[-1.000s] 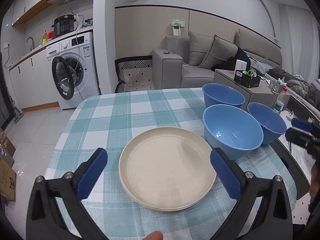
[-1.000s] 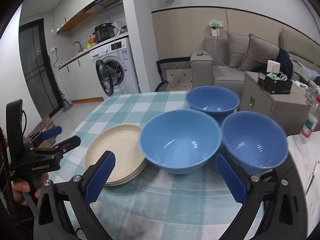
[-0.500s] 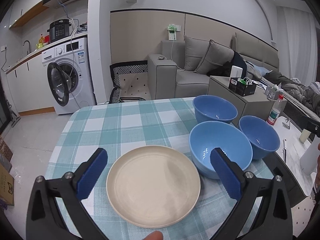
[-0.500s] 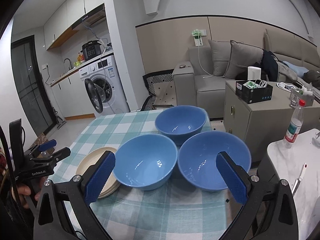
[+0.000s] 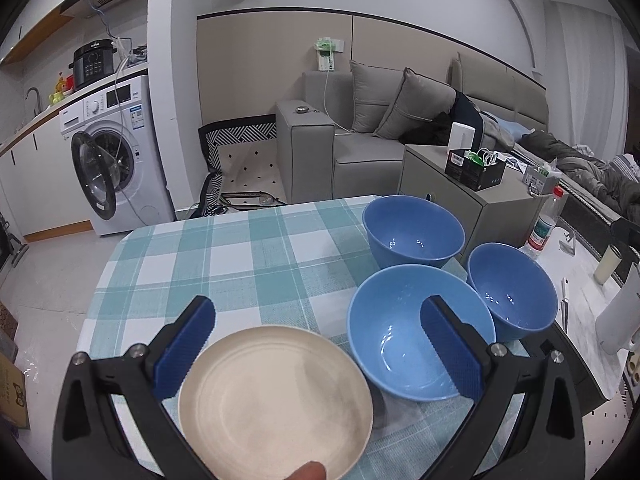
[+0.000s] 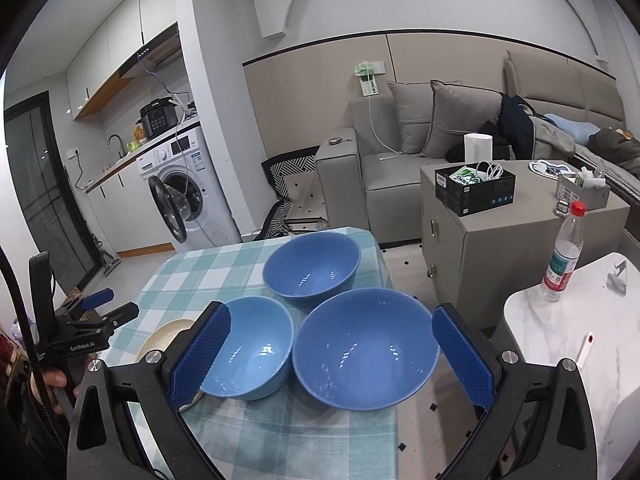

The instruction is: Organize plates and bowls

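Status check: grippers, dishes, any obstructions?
Left gripper open above cream round plate. Right gripper open, empty. Three blue bowls unstacked on checked tablecloth. Nothing blocking.

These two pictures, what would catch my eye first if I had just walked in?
Probably the three blue bowls clustered at the right end of the checked tablecloth, vivid against the pale room. Next, the cream plate beside them, framed by the open left gripper. In the background, a washing machine stands with its door open.
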